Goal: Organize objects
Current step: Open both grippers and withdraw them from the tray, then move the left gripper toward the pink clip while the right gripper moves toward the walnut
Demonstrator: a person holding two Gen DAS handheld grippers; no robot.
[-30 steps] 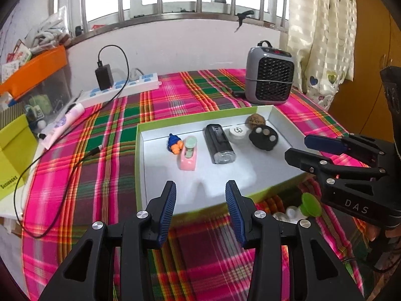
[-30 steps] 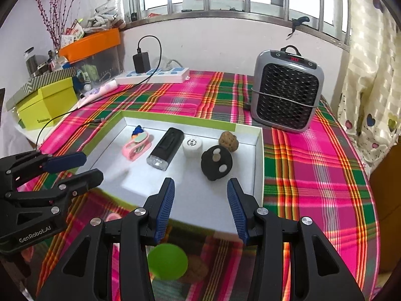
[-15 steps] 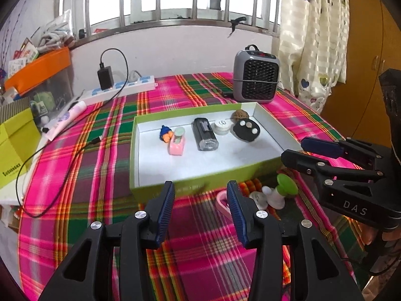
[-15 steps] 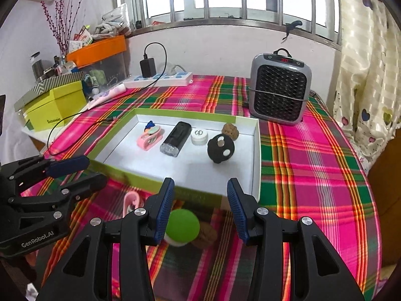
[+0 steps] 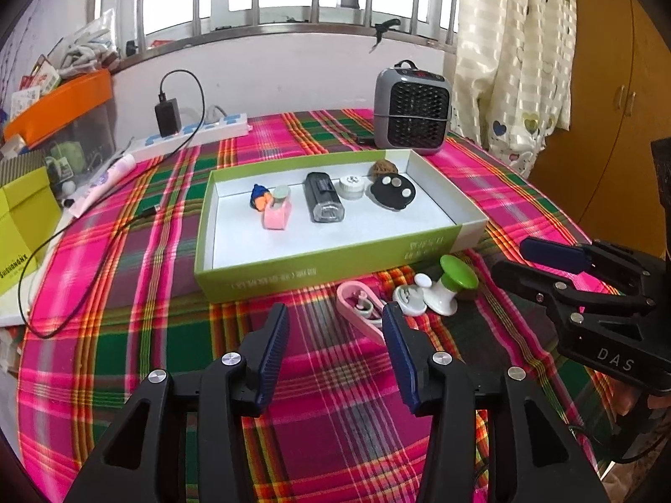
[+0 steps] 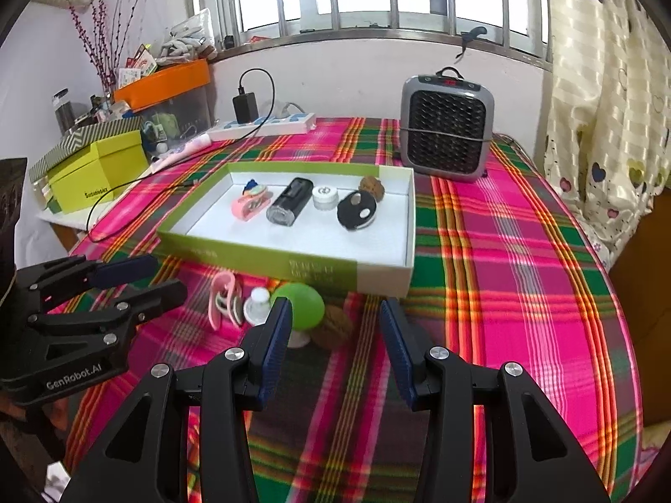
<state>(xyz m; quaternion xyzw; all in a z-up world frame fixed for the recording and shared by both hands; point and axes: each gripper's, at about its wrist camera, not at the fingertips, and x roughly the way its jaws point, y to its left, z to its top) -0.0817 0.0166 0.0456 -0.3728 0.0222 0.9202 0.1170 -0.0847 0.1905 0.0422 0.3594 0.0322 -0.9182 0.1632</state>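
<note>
A green-and-white box (image 5: pixel 302 274) (image 6: pixel 289 266) on the plaid table holds a pink item (image 5: pixel 276 214), a black device (image 5: pixel 323 203), a white cap (image 5: pixel 351 187), a black disc (image 5: pixel 394 192) and a walnut (image 6: pixel 372 187). In front of it lie a pink clip (image 5: pixel 360 306) (image 6: pixel 222 299), a small white piece (image 5: pixel 409 299), a green-topped mushroom object (image 5: pixel 455 278) (image 6: pixel 302 306) and a brown nut (image 6: pixel 335 325). My left gripper (image 5: pixel 335 327) is open and empty, just before the pink clip. My right gripper (image 6: pixel 335 322) is open and empty, above the mushroom object and the nut.
A grey heater (image 5: pixel 413 109) (image 6: pixel 446 125) stands behind the box. A power strip (image 5: pixel 197 134) with a black charger and cable lies at the back left. A yellow-green box (image 6: pixel 96 174) and an orange bin (image 6: pixel 165 79) sit left. A curtain (image 6: pixel 608 84) hangs right.
Both grippers have pulled back from above the box toward the near table edge. The loose objects in front of the box have come fully into view. Both stay open.
</note>
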